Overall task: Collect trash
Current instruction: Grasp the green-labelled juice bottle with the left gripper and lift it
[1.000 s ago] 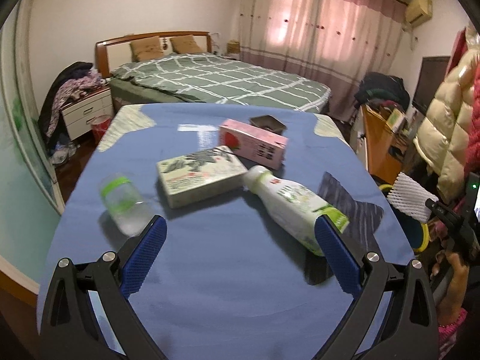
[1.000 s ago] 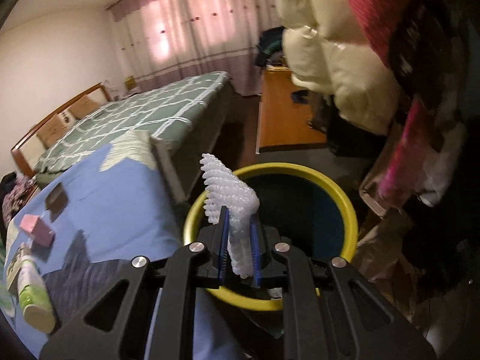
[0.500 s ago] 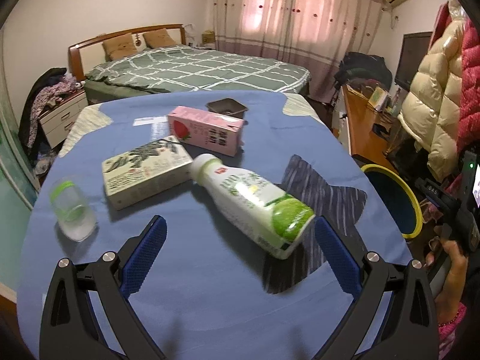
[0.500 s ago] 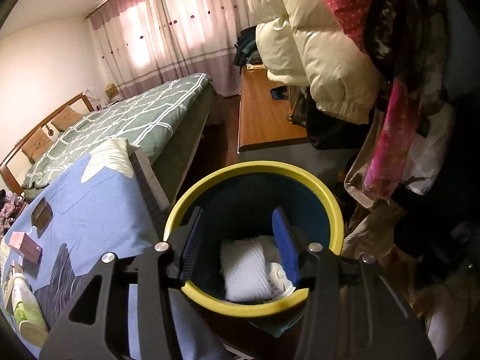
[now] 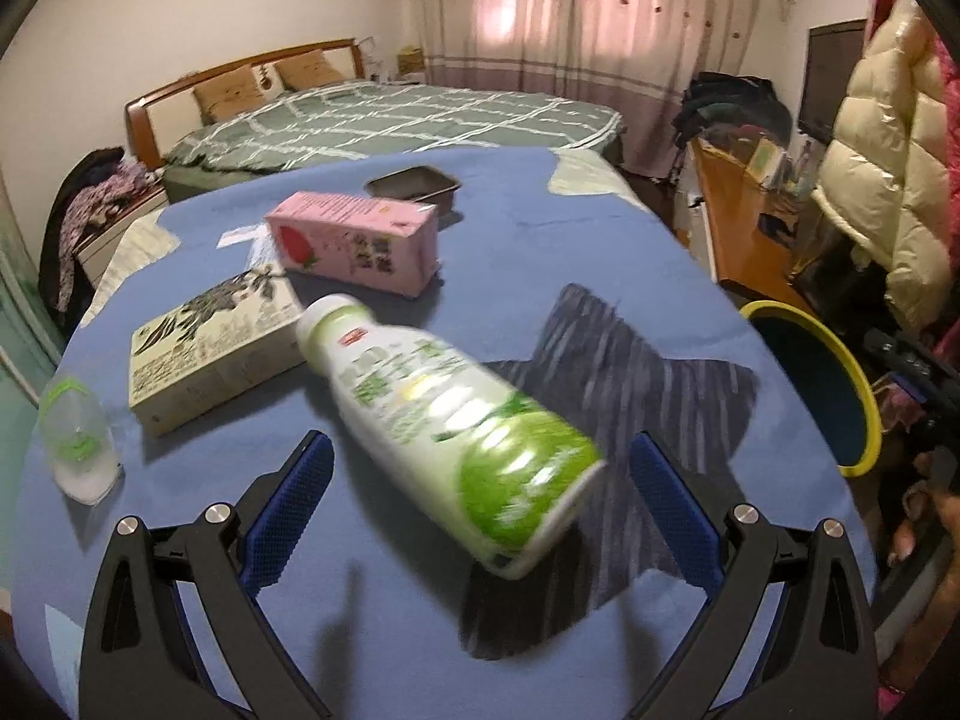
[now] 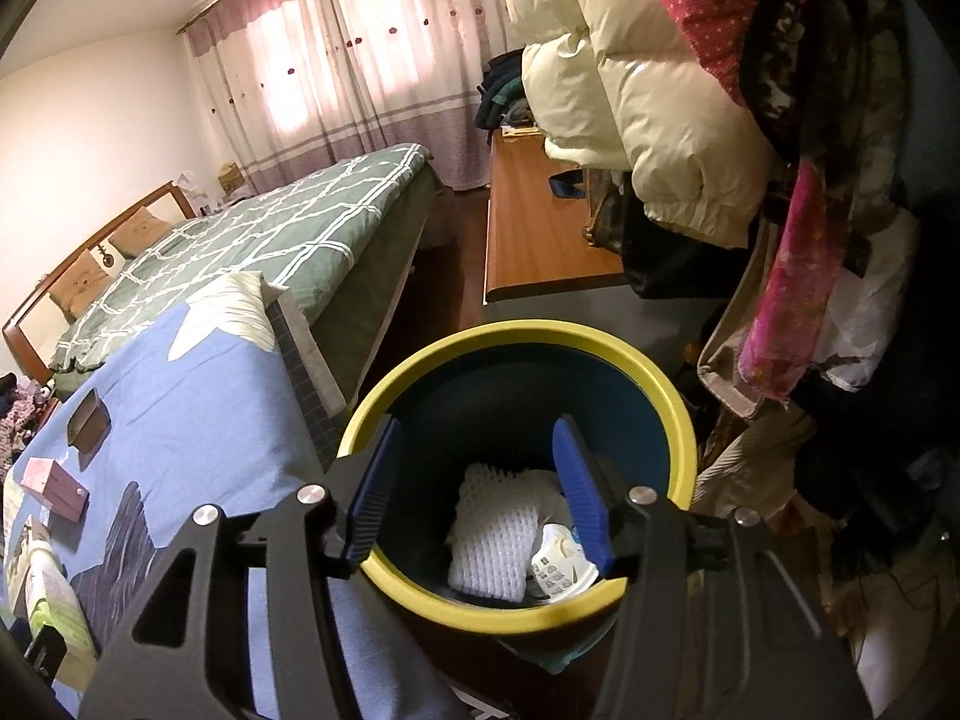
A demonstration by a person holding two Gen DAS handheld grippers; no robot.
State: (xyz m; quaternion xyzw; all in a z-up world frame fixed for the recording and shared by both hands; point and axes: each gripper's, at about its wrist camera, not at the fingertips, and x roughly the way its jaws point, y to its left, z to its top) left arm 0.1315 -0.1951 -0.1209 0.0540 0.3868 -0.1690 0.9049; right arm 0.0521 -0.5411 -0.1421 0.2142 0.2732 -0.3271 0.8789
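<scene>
A blue cloth (image 5: 540, 252) is covering the desk, with a grey striped star patch (image 5: 630, 372) sewn into it. Lying on it are a green-and-white bottle (image 5: 444, 414), a pink carton (image 5: 354, 246), a pale printed box (image 5: 210, 348), a clear cup (image 5: 78, 438) and a dark tray (image 5: 414, 186). The left gripper (image 5: 480, 510) is hanging wide open, its jaws flanking the bottle's base without touching. The right gripper (image 6: 480, 486) is hovering over the yellow-rimmed bin (image 6: 678, 414); its jaws have just been opening and are holding nothing, while the white foam net (image 6: 498, 534) is lying inside the bin. A green checked bed (image 5: 390, 120) and pink curtains (image 5: 570, 12) are filling the room behind.
</scene>
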